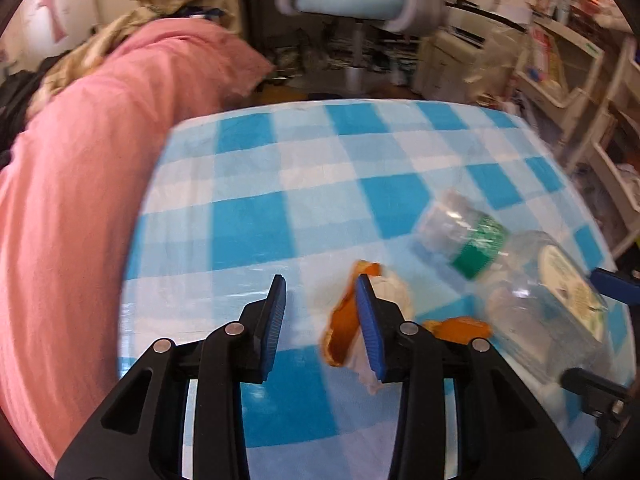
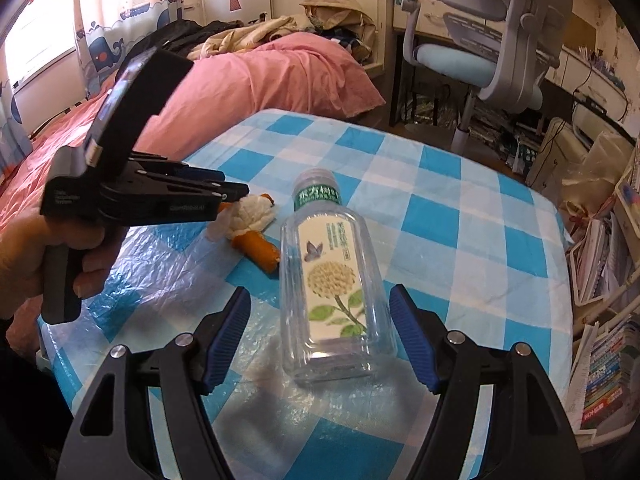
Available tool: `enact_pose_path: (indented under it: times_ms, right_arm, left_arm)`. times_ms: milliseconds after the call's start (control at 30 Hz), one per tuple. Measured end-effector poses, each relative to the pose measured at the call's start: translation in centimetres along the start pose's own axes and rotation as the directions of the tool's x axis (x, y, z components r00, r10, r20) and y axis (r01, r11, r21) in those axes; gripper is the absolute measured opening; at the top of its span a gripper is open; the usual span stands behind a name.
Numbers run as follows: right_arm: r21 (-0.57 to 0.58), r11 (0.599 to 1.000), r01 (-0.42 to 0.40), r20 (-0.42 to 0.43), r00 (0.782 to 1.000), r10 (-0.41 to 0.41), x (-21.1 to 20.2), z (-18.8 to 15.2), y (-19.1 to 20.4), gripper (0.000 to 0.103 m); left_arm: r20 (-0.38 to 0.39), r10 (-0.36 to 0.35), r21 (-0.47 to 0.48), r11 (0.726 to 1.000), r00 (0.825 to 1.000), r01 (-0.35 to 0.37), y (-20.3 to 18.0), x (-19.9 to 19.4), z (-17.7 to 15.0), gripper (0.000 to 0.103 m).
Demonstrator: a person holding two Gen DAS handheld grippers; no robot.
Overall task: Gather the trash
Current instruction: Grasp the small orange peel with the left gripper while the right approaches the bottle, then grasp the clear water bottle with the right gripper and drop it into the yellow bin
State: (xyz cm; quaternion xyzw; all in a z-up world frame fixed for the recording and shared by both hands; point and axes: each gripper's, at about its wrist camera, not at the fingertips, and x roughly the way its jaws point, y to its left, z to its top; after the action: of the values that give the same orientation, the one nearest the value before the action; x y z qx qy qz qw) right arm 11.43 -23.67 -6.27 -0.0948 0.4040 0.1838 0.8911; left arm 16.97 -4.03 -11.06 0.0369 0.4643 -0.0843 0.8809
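Bottle of clear plastic, flat on its side on the counter, lying between the wide-spread jaws of the right gripper, base nearest the camera, green neck band pointing away; not touched by either blue pad. Flower-and-butterfly label facing up. Checked blue-and-white plastic cloth covering the counter.

Orange peel and crumpled white tissue just beyond and to the right of the left gripper, jaws parted about halfway, nothing held between them. Right-hand pad overlapping the peel in the left wrist view; contact impossible to tell. Second peel piece further right, close to the bottle, itself lying at the far right with the tips of the other gripper around it.

From the right wrist view, left gripper held in a hand, tips over the tissue, peel just beside the bottle's shoulder. Pink bedcover beyond the counter's far left edge; pale blue desk chair further back.
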Motion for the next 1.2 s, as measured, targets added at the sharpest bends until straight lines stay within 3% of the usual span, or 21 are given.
enact_pose_path:
  times_ms: [233, 300, 367, 567, 733, 1033, 1133, 1200]
  right_arm:
    - [0.008, 1.0, -0.013, -0.013, 1.0, 0.013, 0.4, 0.0, -0.2, 0.069]
    - [0.01, 1.0, -0.02, -0.019, 1.0, 0.02, 0.5, 0.0, -0.2, 0.068]
    - [0.016, 0.999, -0.028, -0.028, 0.999, 0.029, 0.7, 0.0, -0.3, 0.055]
    - [0.031, 0.999, -0.043, -0.028, 0.999, 0.044, 0.1, -0.3, -0.3, 0.054]
    - [0.046, 0.997, -0.058, 0.005, 0.998, 0.057, -1.2, -0.4, -0.1, 0.054]
    - [-0.036, 0.999, -0.012, -0.094, 0.996, 0.009, -0.8, -1.7, 2.0, 0.056]
    - [-0.03, 0.999, 0.02, -0.092, 0.996, -0.023, 0.0, -1.8, 2.7, 0.067]
    - [-0.027, 0.999, 0.028, -0.093, 0.995, -0.031, 0.4, -1.7, 3.2, 0.067]
  left_arm:
    - [-0.041, 0.017, 0.068, 0.998, 0.999, -0.014, -1.5, 1.0, -0.6, 0.034]
    - [-0.045, 0.019, 0.062, 0.998, 0.999, -0.016, -1.4, 0.9, -0.6, 0.026]
    - [-0.048, 0.02, 0.036, 0.999, 0.999, -0.018, -0.8, 0.8, -0.6, 0.017]
    - [-0.041, 0.012, -0.006, 1.0, 0.999, -0.012, -0.1, -0.3, -1.0, 0.015]
    - [0.02, 0.021, -0.046, 0.999, 1.0, -0.02, 0.0, -4.0, -1.8, 0.015]
    - [0.076, 0.037, 0.007, 0.999, 0.996, -0.038, -2.0, -9.0, -4.3, 0.015]
    - [0.086, 0.043, 0.024, 0.999, 0.995, -0.045, -2.4, -9.9, -5.0, 0.015]
    - [0.095, 0.045, 0.031, 0.998, 0.994, -0.048, -2.4, -10.7, -5.5, 0.015]
